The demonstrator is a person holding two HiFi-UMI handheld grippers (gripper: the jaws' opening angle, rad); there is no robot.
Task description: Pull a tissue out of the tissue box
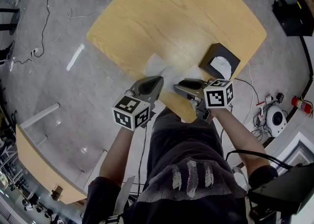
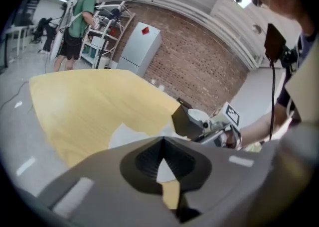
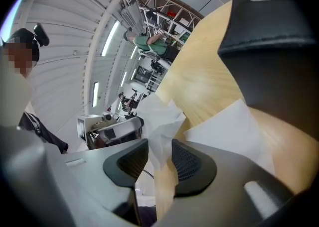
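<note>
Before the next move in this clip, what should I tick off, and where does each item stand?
1. Tissue out of the tissue box: ok, a flat tissue lies on the table.
2. Right gripper open: ok, jaws apart, with a crumpled tissue between them, not clamped.
3. Left gripper shut: ok.
4. Left gripper pinching a tissue: cannot tell.
5. Tissue box on the table: ok, near its edge.
</note>
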